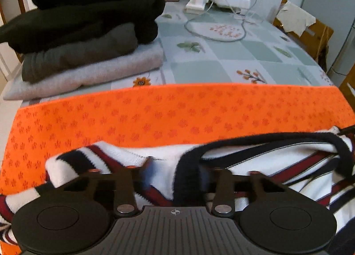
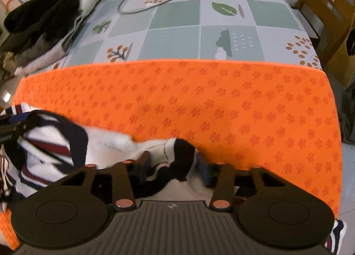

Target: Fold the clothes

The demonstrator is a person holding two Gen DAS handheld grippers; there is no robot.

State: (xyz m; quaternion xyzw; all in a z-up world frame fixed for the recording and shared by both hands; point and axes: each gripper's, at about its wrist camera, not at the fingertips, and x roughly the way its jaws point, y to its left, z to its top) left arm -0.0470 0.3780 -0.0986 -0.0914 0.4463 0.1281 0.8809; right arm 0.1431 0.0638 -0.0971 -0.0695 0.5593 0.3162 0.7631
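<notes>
The left tongs (image 1: 175, 173) are clenched on a white knitted sweater with navy and red stripes (image 1: 255, 166), pinching its thick navy ribbed edge and the white knit beside it between the two blue-padded fingers (image 1: 147, 171). The right tongs (image 2: 172, 166) grip another part of the same garment (image 2: 51, 142), where a dark navy end and a fold of white knit are bunched between the fingers (image 2: 203, 170). The sweater lies crumpled at the near edge of a bright orange mat with a small darker flower pattern (image 1: 177, 110), which covers the near part of the surface. Beyond the mat, a pale green and white checked tablecloth printed with leaves and plants (image 1: 233, 55) stretches away. At the far left of the cloth stands a stack of folded clothes, black on top, then dark grey, then light grey (image 1: 88, 40). Farther back lie a white power adapter (image 1: 199, 0) and a looped grey cable (image 1: 213, 33). A wooden chair draped with a pale cloth (image 1: 297, 22) stands at the right edge of the surface.
</notes>
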